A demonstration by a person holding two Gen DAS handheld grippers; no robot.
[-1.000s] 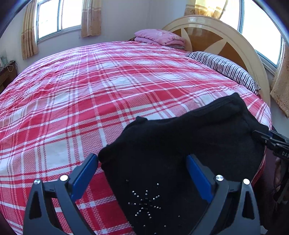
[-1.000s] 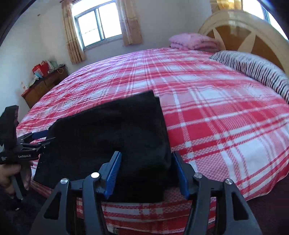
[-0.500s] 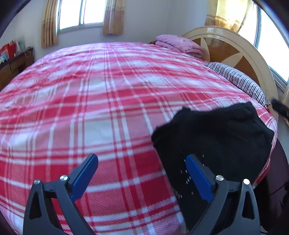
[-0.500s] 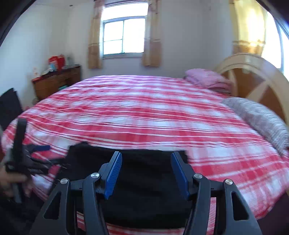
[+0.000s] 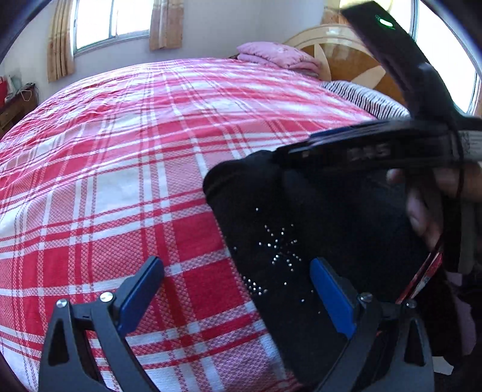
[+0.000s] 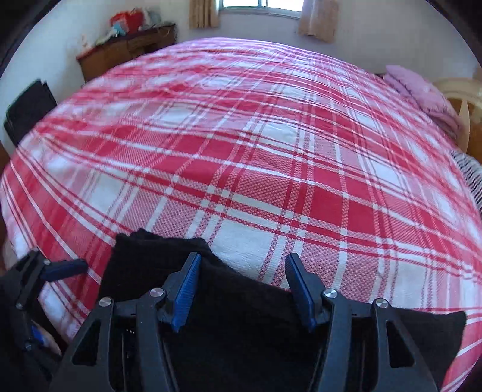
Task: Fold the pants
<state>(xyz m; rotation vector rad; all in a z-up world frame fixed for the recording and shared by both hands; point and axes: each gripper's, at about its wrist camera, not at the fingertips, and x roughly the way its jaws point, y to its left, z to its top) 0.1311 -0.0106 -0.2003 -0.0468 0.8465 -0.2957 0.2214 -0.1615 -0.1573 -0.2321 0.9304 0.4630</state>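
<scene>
The black pants [image 5: 301,241] lie folded small at the near edge of the bed [image 5: 135,150], w/ the sparkly dots on top. The left gripper [image 5: 238,297] is wide open, holding nothing. The right gripper [image 6: 242,291] is open too, over the pants, prob. to pat them flat.

daylight from windows [image 5: 111,21] | bright glare | fisheye edge bending | right view motion-blurred

bedspread [image 6: 271,150]: open | pillows [image 5: 280,55]: far edge | pants [image 5: 301,229]: near edge
</scene>
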